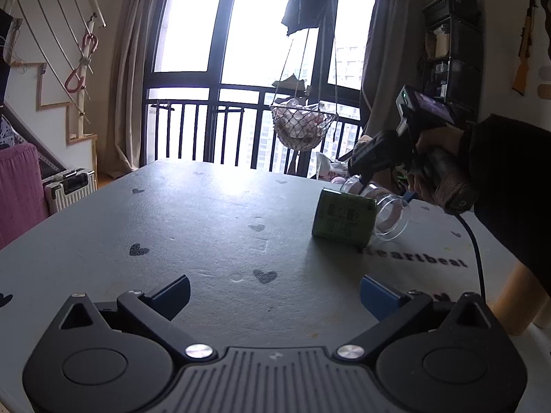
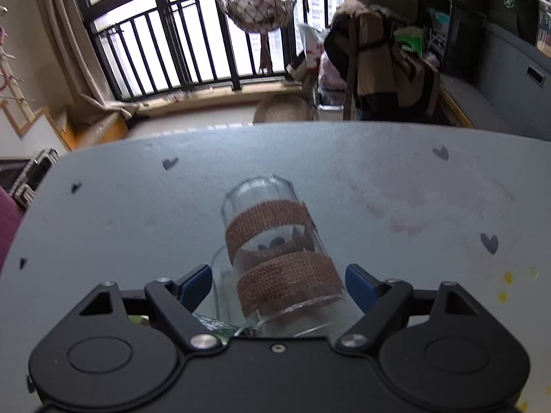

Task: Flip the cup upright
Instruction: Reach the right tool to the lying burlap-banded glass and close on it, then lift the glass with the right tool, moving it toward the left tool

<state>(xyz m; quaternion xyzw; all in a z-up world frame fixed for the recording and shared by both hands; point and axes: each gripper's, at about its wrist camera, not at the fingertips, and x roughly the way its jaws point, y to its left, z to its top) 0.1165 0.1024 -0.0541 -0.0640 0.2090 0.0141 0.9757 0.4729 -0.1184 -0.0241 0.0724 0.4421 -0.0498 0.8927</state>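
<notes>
Left view: the left tool hangs with fingers apart, holding nothing; at two o'clock the clear glass cup with brown woven bands lies tilted on the grey heart-printed surface against a green box.

Right view: the right tool, fingers apart, straddles the cup ungripped. Judged barely begun: gripping and righting remain.

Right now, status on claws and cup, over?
Left claw open, idle above the table. Right claw open, straddling the glass cup, which lies on its side. Green can right beside the cup.
</notes>
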